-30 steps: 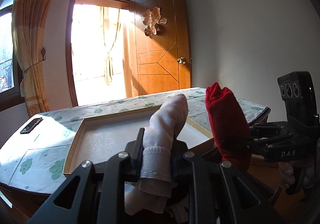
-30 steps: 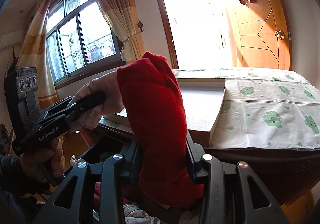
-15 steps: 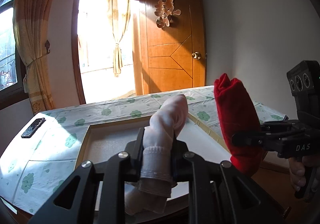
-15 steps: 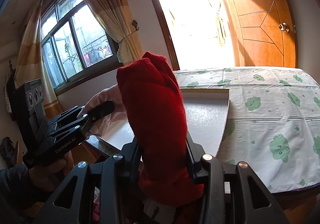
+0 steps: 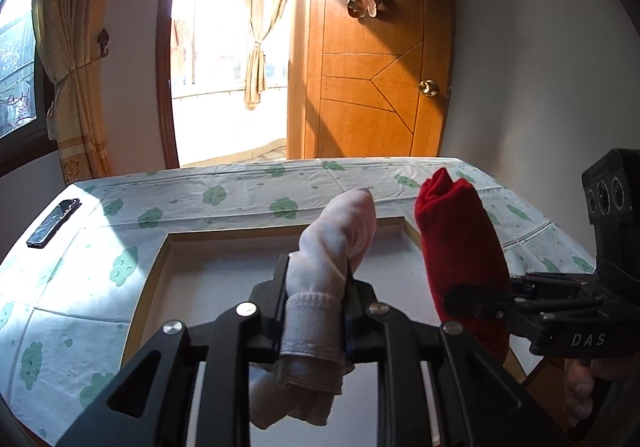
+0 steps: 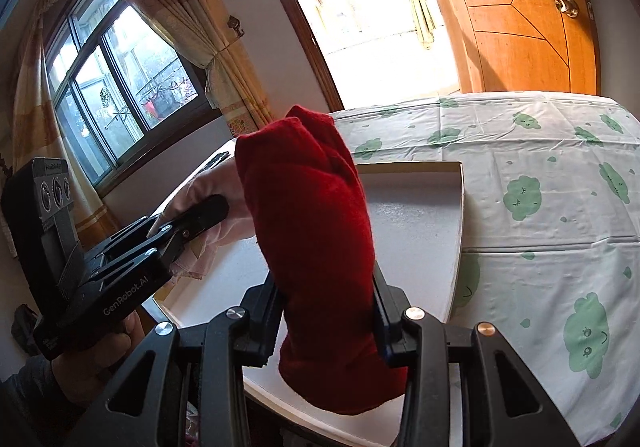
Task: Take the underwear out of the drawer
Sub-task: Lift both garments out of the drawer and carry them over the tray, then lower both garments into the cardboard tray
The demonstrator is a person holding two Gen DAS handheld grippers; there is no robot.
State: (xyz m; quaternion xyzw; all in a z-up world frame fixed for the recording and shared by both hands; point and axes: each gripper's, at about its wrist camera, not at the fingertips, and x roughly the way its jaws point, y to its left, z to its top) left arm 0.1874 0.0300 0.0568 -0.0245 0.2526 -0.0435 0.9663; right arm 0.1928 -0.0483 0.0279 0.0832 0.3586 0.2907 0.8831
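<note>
Nearest, left gripper (image 5: 316,303) clamps a pale pink rolled underwear (image 5: 332,247); right gripper (image 6: 328,307) clamps a red rolled underwear (image 6: 312,215), both held above the shallow white tray (image 6: 420,223). Tray looks bare; drawer not in view. Risk: either roll slipping and unrolling, missing the tray for the far cloud-print tablecloth (image 6: 540,151).
</note>
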